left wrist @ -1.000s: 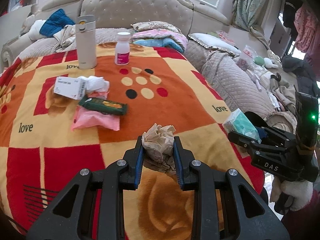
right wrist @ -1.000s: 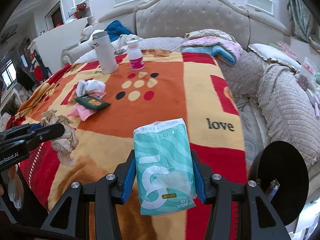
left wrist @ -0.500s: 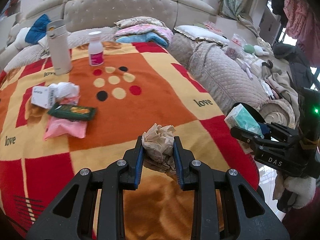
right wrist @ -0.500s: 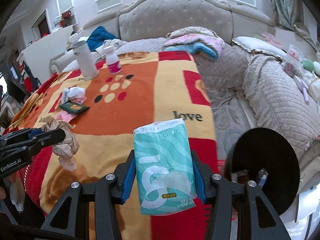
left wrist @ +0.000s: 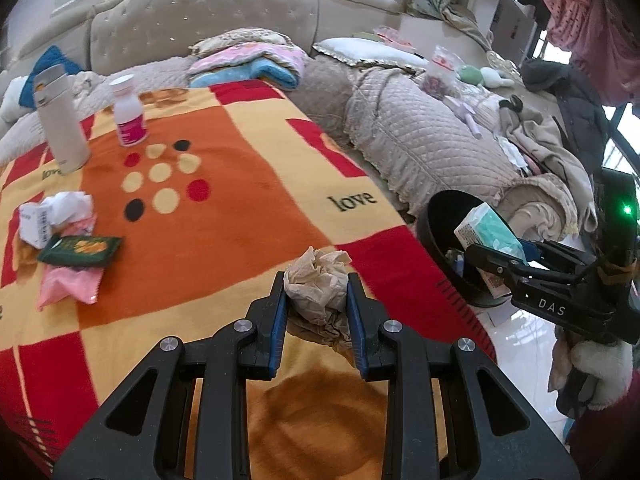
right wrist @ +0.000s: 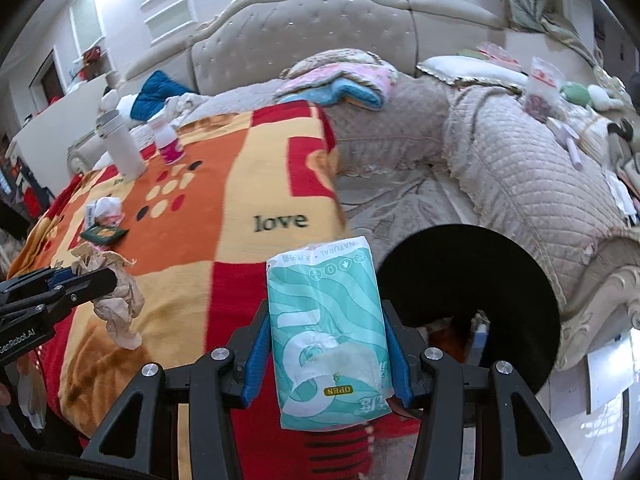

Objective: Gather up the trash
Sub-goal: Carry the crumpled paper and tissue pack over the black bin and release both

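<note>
Two grippers near black bin (right wrist: 472, 280) off bed edge: right gripper (right wrist: 326, 344) fingers clamp tissue pack (right wrist: 326, 332) beside bin rim; left gripper (left wrist: 316, 308) fingers pinch crumpled paper (left wrist: 318, 280) over blanket (left wrist: 240, 200).

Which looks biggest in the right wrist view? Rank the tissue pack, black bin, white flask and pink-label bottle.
1. black bin
2. tissue pack, though it sits nearest the camera, which inflates it
3. white flask
4. pink-label bottle

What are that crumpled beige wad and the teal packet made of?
The crumpled wad looks like thin matte paper or tissue: sharp creases, ragged edges. The teal packet looks like glossy plastic film, probably a tissue pack: sheen, printed wrapper, an OPEN flap.
</note>
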### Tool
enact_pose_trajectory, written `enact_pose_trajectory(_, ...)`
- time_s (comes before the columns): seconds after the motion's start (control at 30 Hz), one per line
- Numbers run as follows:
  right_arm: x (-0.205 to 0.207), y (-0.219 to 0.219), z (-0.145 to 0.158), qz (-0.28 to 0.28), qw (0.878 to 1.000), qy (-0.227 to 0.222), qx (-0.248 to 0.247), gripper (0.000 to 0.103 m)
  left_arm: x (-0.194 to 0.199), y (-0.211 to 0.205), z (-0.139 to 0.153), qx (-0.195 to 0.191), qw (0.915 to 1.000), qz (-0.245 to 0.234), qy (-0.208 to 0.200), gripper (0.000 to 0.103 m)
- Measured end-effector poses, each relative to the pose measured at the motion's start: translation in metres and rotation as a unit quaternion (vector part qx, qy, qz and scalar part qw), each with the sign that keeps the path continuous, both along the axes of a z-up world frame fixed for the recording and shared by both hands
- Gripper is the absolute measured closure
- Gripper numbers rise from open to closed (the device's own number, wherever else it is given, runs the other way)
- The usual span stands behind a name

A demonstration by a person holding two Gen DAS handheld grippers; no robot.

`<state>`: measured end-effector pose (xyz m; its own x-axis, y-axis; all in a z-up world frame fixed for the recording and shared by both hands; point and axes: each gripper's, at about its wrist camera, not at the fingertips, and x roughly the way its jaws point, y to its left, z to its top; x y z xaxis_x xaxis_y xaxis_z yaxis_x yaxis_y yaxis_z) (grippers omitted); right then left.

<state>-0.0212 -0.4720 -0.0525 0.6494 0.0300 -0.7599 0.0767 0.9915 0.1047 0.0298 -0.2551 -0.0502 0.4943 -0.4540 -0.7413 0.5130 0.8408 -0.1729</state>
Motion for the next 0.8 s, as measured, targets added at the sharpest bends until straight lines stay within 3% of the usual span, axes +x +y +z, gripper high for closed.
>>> enact_pose_trajectory(0.43,-0.017,-0.06,-0.009,-0.063,0.998,0.011,0.009,0.054,0.003,-0.069,0.003,-0.031,0.9974,-0.063,0.019,0.078)
enact_pose_trajectory(0.8,-0.024,-0.087,-0.018,-0.086,0.996,0.02,0.011,0.054,0.002,-0.112,-0.002,-0.031,0.9944,-0.097,0.027,0.078)
